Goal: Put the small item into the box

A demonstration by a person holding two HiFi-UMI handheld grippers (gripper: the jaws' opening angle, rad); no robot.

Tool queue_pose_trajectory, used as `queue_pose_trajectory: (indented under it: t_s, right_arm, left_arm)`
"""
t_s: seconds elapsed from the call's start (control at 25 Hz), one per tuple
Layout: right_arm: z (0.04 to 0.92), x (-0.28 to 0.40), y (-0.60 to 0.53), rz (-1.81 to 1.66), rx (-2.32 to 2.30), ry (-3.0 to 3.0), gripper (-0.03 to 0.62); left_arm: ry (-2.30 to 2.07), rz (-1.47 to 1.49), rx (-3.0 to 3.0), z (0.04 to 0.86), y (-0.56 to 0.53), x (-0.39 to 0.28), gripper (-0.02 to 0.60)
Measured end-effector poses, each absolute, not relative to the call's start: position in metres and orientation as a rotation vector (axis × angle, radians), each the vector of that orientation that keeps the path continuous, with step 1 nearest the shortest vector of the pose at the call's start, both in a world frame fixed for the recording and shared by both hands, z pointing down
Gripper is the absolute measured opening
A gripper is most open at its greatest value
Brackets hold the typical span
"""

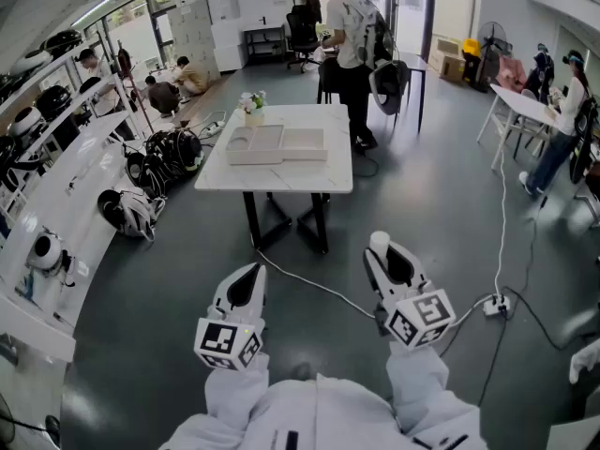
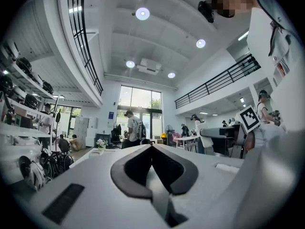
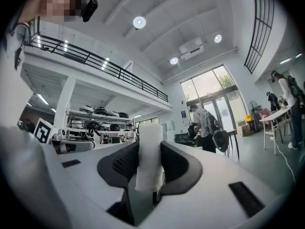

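Observation:
My right gripper [image 1: 382,251] is shut on the small item [image 1: 378,243], a white roll that stands upright between the dark pads [image 3: 172,162] in the right gripper view, where the small item [image 3: 149,151] pokes above them. My left gripper [image 1: 249,275] is shut with nothing in it; in the left gripper view its tips [image 2: 151,149] meet. Both are held close to my body, over the grey floor. The box [image 1: 278,144], flat, white and open, lies on a white table [image 1: 319,174] well ahead of me.
A small flower pot [image 1: 252,104] stands behind the box. A person [image 1: 349,36] stands at the table's far side. Cables [image 1: 319,289] and a power strip [image 1: 495,305] cross the floor. Shelves [image 1: 56,186] and bags [image 1: 159,162] line the left; another table [image 1: 525,106] stands right.

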State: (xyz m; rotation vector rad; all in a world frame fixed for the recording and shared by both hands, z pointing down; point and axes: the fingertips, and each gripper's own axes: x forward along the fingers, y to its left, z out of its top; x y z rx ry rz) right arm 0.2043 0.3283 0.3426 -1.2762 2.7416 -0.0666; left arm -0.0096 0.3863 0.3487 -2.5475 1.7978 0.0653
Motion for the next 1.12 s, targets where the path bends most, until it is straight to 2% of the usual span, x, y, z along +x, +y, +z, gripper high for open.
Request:
queue_pose_trajectory:
  t_s: [0.68, 1.12]
  right_arm:
    - [0.353, 0.221, 0.285, -0.114, -1.232, 2.756, 0.120]
    - [0.365, 0.206, 0.252, -0.192, -1.144, 2.772, 0.120]
  left_arm:
    - [1.854, 0.050, -2.544, 0.362, 0.352, 0.011, -0.002]
    - [1.949, 0.011, -2.533, 0.382, 0.335, 0.004, -0.002]
